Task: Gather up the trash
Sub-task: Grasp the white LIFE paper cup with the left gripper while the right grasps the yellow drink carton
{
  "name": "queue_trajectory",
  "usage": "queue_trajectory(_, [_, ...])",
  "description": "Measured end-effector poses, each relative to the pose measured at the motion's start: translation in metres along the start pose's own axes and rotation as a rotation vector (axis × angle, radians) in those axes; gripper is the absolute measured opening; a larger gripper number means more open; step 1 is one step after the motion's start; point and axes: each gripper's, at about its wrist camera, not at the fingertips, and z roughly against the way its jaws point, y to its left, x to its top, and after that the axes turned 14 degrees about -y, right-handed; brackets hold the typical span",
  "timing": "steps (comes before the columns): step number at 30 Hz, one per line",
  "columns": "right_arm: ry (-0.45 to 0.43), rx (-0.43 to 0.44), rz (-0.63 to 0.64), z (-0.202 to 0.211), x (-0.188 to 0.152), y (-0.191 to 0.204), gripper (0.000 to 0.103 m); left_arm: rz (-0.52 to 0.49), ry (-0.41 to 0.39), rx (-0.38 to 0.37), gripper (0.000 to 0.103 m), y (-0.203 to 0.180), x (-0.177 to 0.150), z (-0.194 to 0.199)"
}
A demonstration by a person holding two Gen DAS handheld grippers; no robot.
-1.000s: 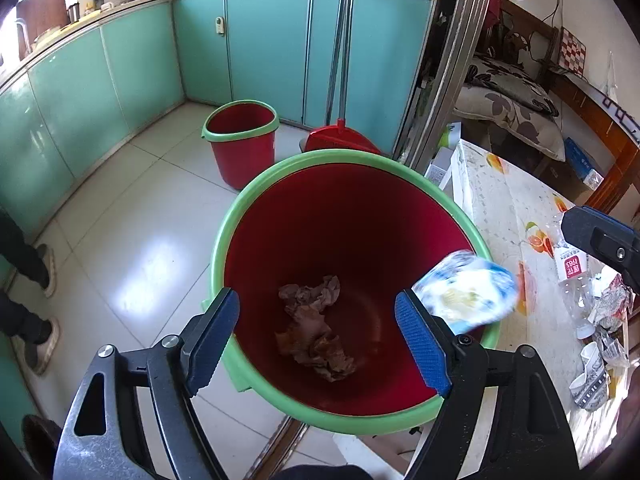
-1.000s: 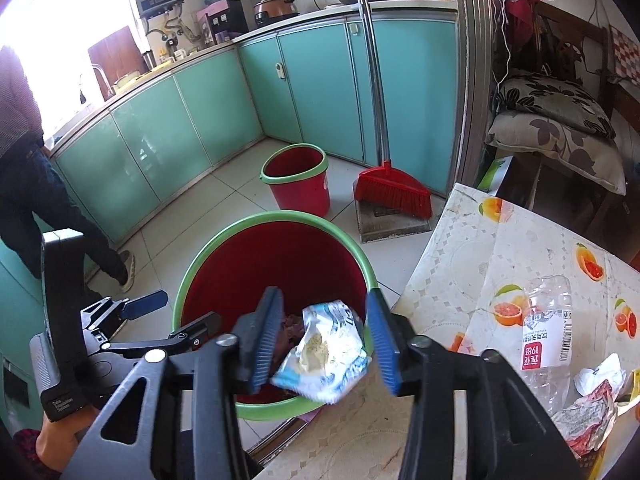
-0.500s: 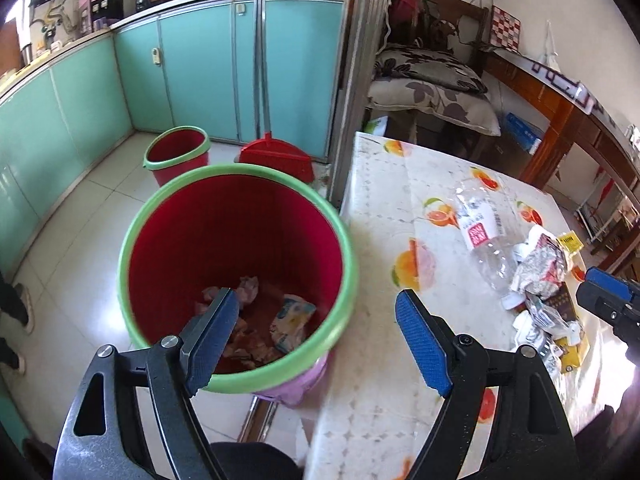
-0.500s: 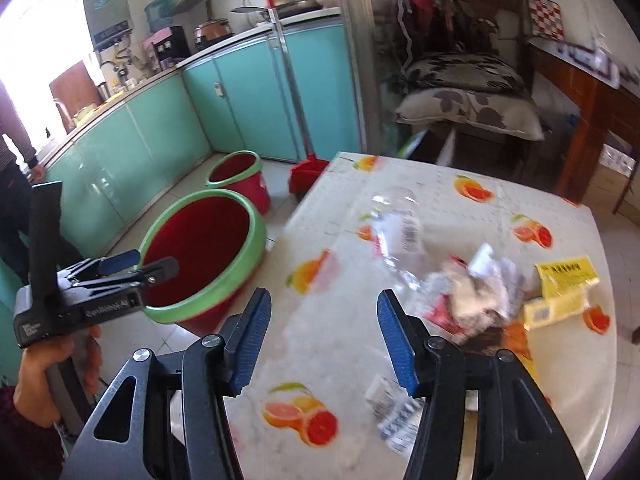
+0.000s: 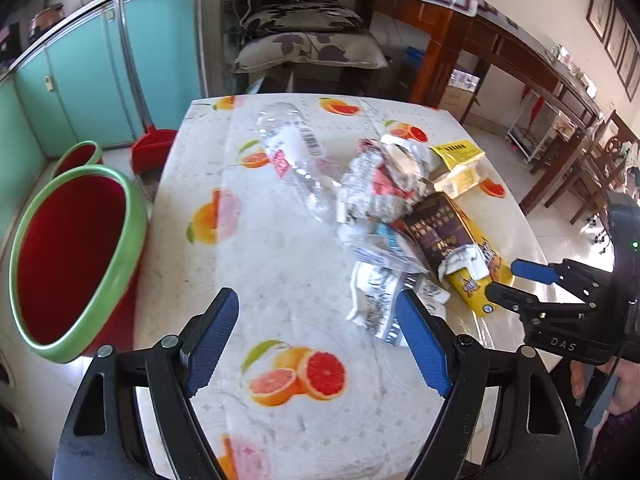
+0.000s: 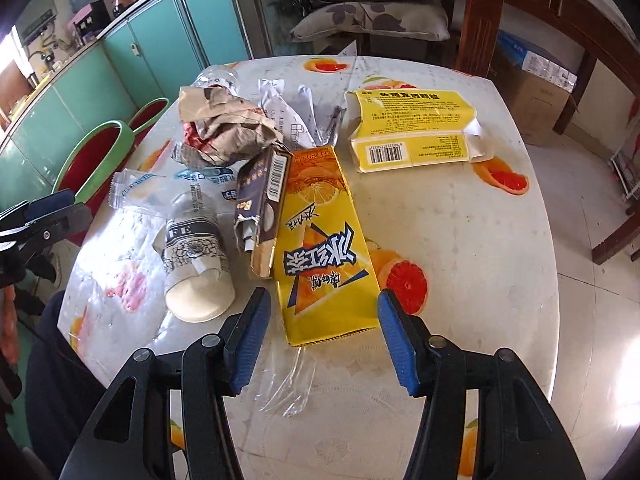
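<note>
A pile of trash lies on the fruit-print table (image 5: 288,264): a clear plastic bottle (image 5: 292,156), crumpled wrappers (image 5: 384,176), a dark box (image 6: 260,196), a yellow drink carton (image 6: 324,248), a paper cup (image 6: 196,260) and a yellow medicine box (image 6: 416,128). My right gripper (image 6: 324,340) is open, its jaws either side of the carton's near end; it also shows in the left wrist view (image 5: 516,280). My left gripper (image 5: 320,340) is open and empty over the table's near part, close to a crumpled wrapper (image 5: 372,300). The red bucket with a green rim (image 5: 76,256) stands left of the table.
A second smaller red bucket (image 5: 80,152) and a red broom with dustpan (image 5: 152,148) stand by the teal cabinets (image 5: 80,80). A cushioned chair (image 5: 308,44) is behind the table. A wooden sideboard (image 5: 500,52) runs along the right wall.
The right gripper dropped the blue-white wrapper into the bucket and swung over to the trash pile. The left gripper turned from over the bucket to above the table.
</note>
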Motion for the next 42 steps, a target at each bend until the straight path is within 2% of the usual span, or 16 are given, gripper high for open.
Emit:
queue_trajectory(3, [0.043,0.02,-0.022,-0.011,-0.007,-0.005,0.061,-0.041,0.029,-0.032,0.081,-0.021,-0.002,-0.007])
queue_trajectory(7, [0.032,0.029,-0.06,-0.02,-0.01,-0.009,0.061,-0.073,0.06,-0.04,0.081,-0.041,-0.007,-0.02])
queue_trajectory(15, [-0.068,0.021,-0.238,0.009,-0.008,-0.042,0.06,-0.032,0.126,-0.065,0.081,-0.056,-0.013,-0.05])
queue_trajectory(17, [-0.093,0.002,-0.249,0.021,-0.007,-0.048,0.06,-0.025,0.148,-0.06,0.081,-0.056,-0.015,-0.057])
queue_trajectory(23, [-0.151,-0.022,-0.276,0.046,-0.003,-0.052,0.06,0.016,0.135,-0.087,0.077,-0.048,-0.018,-0.052])
queue_trajectory(26, [-0.175,-0.021,-0.274,0.056,0.001,-0.052,0.06,0.018,0.117,-0.084,0.068,-0.043,-0.017,-0.044])
queue_trajectory(27, [-0.182,-0.018,-0.273,0.057,0.002,-0.052,0.06,0.021,0.106,-0.099,0.036,-0.042,-0.014,-0.041])
queue_trajectory(28, [-0.191,-0.017,-0.27,0.059,0.005,-0.051,0.06,0.012,0.104,-0.077,0.022,-0.041,-0.013,-0.037])
queue_trajectory(36, [-0.233,-0.016,-0.252,0.067,0.015,-0.042,0.059,-0.015,0.094,-0.078,0.02,-0.024,-0.012,-0.026])
queue_trajectory(42, [-0.272,-0.023,-0.245,0.081,0.023,-0.037,0.059,0.003,0.07,-0.078,0.02,-0.014,-0.007,-0.013])
